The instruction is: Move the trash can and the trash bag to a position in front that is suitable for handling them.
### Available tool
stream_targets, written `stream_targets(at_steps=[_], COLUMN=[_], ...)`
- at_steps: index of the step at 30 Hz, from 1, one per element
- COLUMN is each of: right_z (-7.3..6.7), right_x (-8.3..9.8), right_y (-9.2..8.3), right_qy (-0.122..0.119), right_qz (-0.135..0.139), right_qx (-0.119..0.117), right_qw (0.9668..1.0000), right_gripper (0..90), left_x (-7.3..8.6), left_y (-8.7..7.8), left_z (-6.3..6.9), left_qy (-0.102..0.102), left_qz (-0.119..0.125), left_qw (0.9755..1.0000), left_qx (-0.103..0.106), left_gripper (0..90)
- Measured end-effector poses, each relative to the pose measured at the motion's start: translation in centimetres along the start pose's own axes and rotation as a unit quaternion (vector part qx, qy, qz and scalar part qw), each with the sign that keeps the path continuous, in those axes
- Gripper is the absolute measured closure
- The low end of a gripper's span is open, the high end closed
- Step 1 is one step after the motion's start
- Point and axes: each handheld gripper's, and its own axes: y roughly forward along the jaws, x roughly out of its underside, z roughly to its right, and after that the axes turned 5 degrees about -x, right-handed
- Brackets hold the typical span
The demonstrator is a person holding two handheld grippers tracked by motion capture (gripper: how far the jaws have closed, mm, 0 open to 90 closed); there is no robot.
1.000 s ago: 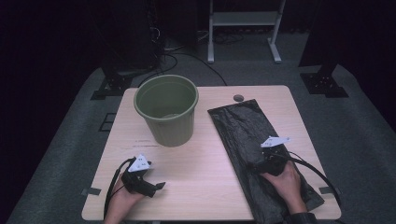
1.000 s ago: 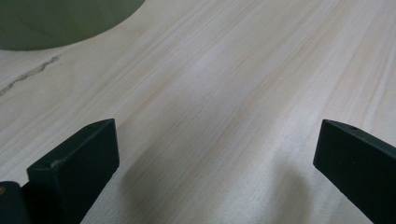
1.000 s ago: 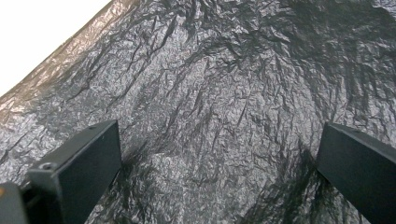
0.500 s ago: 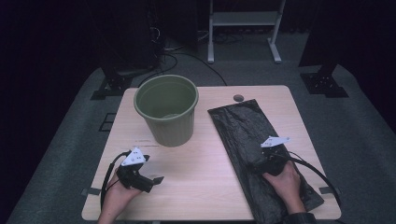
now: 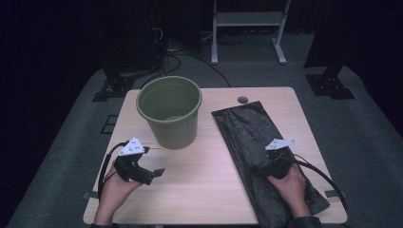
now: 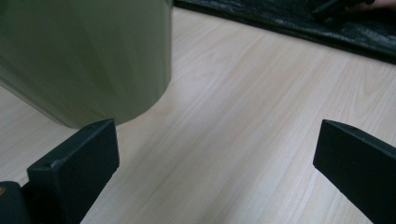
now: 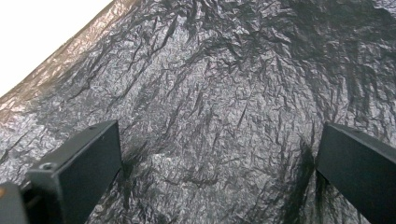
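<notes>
Between the right fingers (image 7: 74,172) lies crinkled, glossy black plastic bag (image 7: 224,107); beside the left fingers (image 6: 77,163), matt green, probably plastic bucket (image 6: 84,56) on smooth pale wood-grain table (image 6: 243,126).

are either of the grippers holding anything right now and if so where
Nothing is held. The left gripper is open over bare table beside the green bucket; the right gripper is open on the black bag.

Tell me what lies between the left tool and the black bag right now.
Bare wood tabletop and nothing else, as the high view shows. The left tool points across it toward the black bag, with the green bucket off to the far side.
</notes>
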Motion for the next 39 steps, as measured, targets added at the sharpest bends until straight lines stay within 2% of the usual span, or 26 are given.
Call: stream_targets(at_steps=[5, 15, 24, 31, 39], right_z=[0.0, 0.0, 0.0, 0.0, 0.0], right_x=[0.0, 0.0, 0.0, 0.0, 0.0], right_y=[0.0, 0.0, 0.0, 0.0, 0.0], right_qy=[0.0, 0.0, 0.0, 0.0, -0.001], right_qz=[0.0, 0.0, 0.0, 0.0, 0.0], right_qx=[0.0, 0.0, 0.0, 0.0, 0.0], right_qw=[1.0, 1.0, 1.0, 1.0, 1.0], right_gripper=[0.0, 0.0, 0.0, 0.0, 0.0], left_x=[-0.9, -3.4, -6.5, -8.0, -10.0], left_y=[-0.8, -2.2, -3.8, -4.3, -4.4], left_z=[-0.5, -1.4, -2.5, -3.2, -4.7], left_qy=[-0.004, 0.001, 0.004, 0.004, 0.0], left_qz=[0.005, 0.016, 0.038, 0.045, 0.053], left_qw=[1.0, 0.9998, 0.9991, 0.9987, 0.9983], left_qx=[-0.006, -0.009, -0.019, -0.023, -0.025], left_gripper=[0.0, 0.0, 0.0, 0.0, 0.0])
